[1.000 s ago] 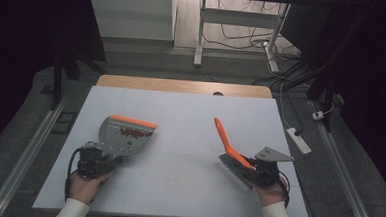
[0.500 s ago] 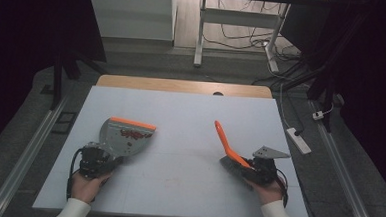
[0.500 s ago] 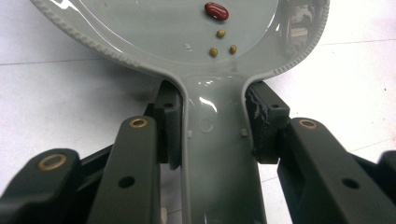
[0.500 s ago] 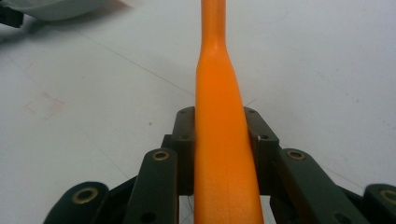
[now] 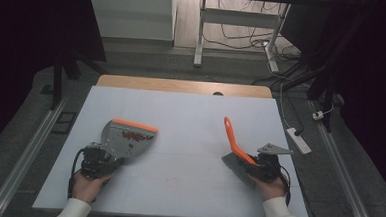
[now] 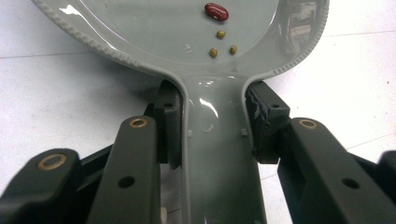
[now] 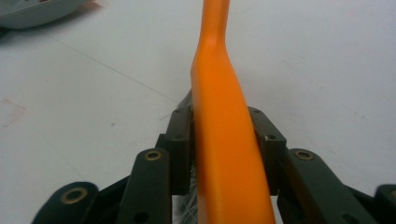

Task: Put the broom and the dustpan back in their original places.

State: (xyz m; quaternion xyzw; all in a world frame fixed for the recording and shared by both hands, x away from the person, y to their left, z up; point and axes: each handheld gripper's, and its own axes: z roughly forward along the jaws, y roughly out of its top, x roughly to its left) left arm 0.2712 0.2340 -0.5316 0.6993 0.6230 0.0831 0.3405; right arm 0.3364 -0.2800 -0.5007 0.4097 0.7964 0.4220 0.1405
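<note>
A grey dustpan (image 5: 127, 137) with an orange front lip rests on the white table (image 5: 190, 113) at the left. My left gripper (image 5: 109, 155) is shut on its handle. In the left gripper view both pads clamp the handle of the dustpan (image 6: 187, 28), and my left gripper (image 6: 215, 121) points at a red bean (image 6: 216, 11) and three small beans (image 6: 222, 42) lying in the pan. At the right, my right gripper (image 5: 249, 162) holds an orange-handled brush (image 5: 232, 138) with its bristle head on the table. Its jaws have just been opening a little. The brush handle (image 7: 219, 93) is still between the pads of my right gripper (image 7: 224, 135), which touch it.
A wooden strip (image 5: 182, 85) runs along the table's far edge. Beyond it stand a white desk frame (image 5: 200, 34) and floor cables. A power strip (image 5: 299, 140) lies on the floor at the right. The dustpan's edge (image 7: 32, 11) sits at the top left of the right gripper view.
My right hand and the brush have shifted slightly to the right and lower. The left hand and dustpan have kept still.
</note>
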